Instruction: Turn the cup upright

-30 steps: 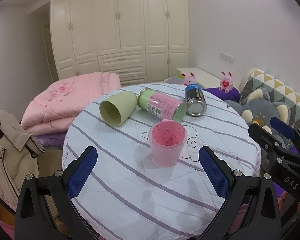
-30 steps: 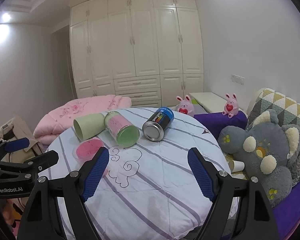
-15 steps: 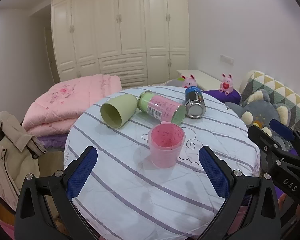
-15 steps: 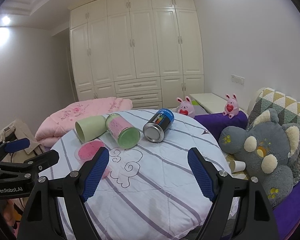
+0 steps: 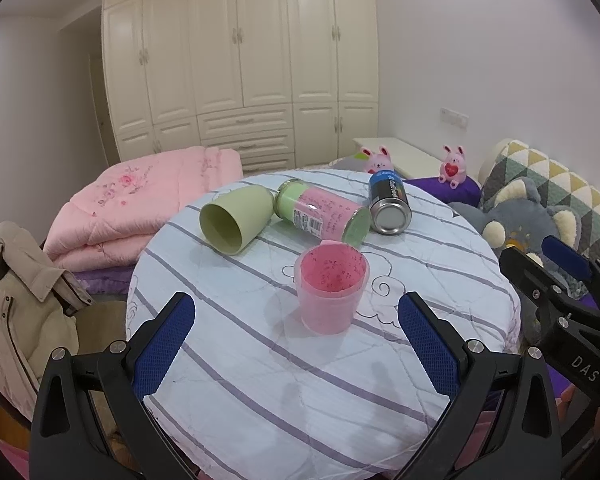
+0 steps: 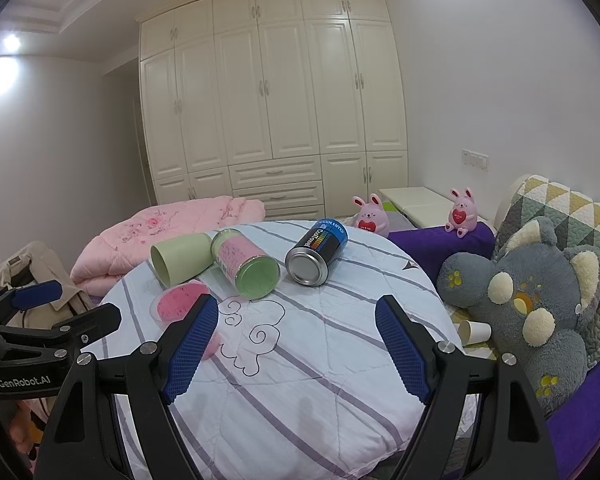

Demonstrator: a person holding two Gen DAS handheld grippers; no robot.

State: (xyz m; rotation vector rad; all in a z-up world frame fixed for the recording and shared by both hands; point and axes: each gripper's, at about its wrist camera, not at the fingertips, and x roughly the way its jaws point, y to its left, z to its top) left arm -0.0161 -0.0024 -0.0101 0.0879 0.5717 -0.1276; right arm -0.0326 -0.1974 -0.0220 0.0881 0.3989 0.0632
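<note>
A pale green cup lies on its side at the far left of the round striped table, mouth toward me; it also shows in the right wrist view. A translucent pink cup stands upright mid-table, also seen in the right wrist view. My left gripper is open and empty, in front of the pink cup. My right gripper is open and empty over the table's near half.
A green-and-pink jar and a blue-black can lie on their sides behind the pink cup. A pink quilt lies at the back left, a grey plush and a paper cup to the right.
Both grippers have drawn back and risen slightly, so the table objects sit a little farther away. Nothing on the table has moved. Both stay open.
</note>
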